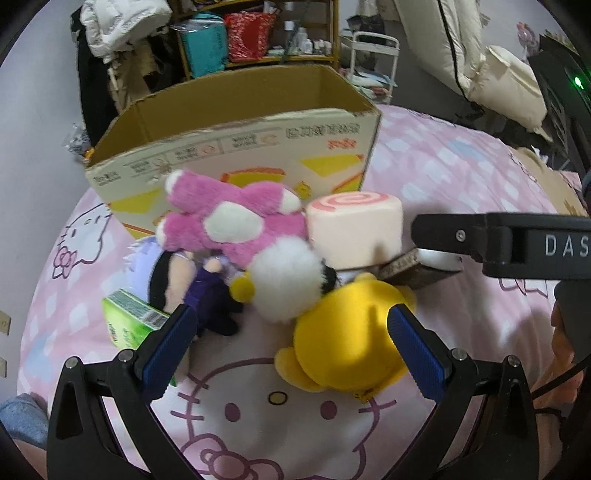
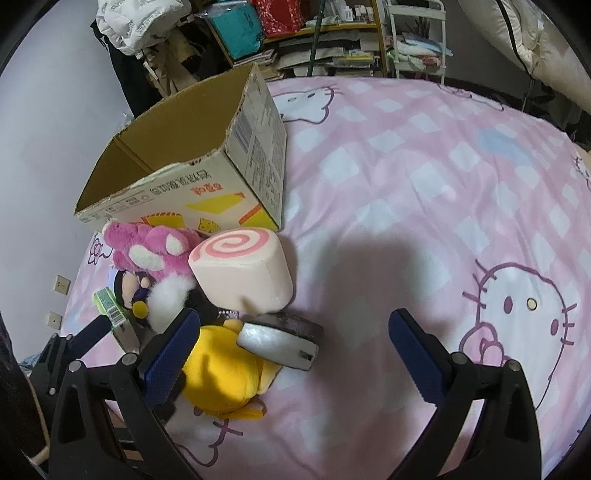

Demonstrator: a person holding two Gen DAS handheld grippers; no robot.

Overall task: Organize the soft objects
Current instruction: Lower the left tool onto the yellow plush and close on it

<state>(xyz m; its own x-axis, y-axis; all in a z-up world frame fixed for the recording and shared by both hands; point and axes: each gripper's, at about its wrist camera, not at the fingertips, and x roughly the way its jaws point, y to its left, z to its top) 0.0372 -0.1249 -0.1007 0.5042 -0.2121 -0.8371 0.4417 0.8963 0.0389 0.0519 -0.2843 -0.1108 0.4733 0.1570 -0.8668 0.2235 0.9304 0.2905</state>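
Observation:
A pile of soft toys lies on the pink bed in front of an open cardboard box (image 1: 236,147) (image 2: 177,177): a pink plush (image 1: 229,218) (image 2: 151,247), a swirl roll cushion (image 1: 354,229) (image 2: 240,273), a yellow plush (image 1: 347,336) (image 2: 221,373), a white fluffy toy (image 1: 288,280) and a doll in purple (image 1: 177,273). My left gripper (image 1: 295,339) is open, its fingers either side of the yellow plush, apart from it. My right gripper (image 2: 295,347) is open just above a brown and white slab (image 2: 280,339) (image 1: 417,269) beside the yellow plush.
A green carton (image 1: 129,317) (image 2: 109,306) lies at the pile's left. The pink cat-print bedspread (image 2: 424,184) stretches to the right. Cluttered shelves (image 1: 258,33), hanging coats and a white trolley stand beyond the bed. The right gripper's black body (image 1: 517,243) shows in the left wrist view.

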